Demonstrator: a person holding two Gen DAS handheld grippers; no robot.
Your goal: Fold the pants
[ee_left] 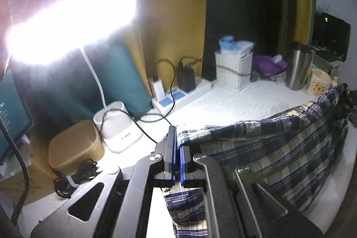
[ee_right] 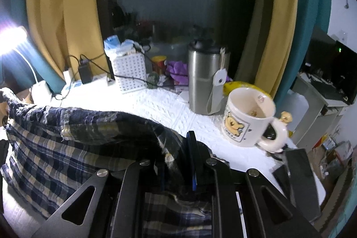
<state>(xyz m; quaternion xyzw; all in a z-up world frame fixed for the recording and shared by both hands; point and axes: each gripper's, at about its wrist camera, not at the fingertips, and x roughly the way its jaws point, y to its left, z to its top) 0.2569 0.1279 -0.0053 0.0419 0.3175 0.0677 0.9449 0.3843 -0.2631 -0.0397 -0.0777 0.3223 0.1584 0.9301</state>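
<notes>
The pants (ee_left: 279,148) are blue, navy and cream plaid cloth. They hang stretched between my two grippers above the white table. My left gripper (ee_left: 177,144) is shut on one upper corner of the cloth, which runs off to the right. In the right wrist view the pants (ee_right: 67,144) stretch away to the left. My right gripper (ee_right: 178,148) is shut on the other upper corner, with cloth bunched between its fingers. The lower part of the pants hangs below both grippers.
A lit desk lamp (ee_left: 71,26) glares at the left, its white base (ee_left: 116,124) near a tan box (ee_left: 75,146). A power strip (ee_left: 180,93), a white basket (ee_right: 129,70), a steel flask (ee_right: 205,81) and a cartoon mug (ee_right: 250,117) stand at the table's back.
</notes>
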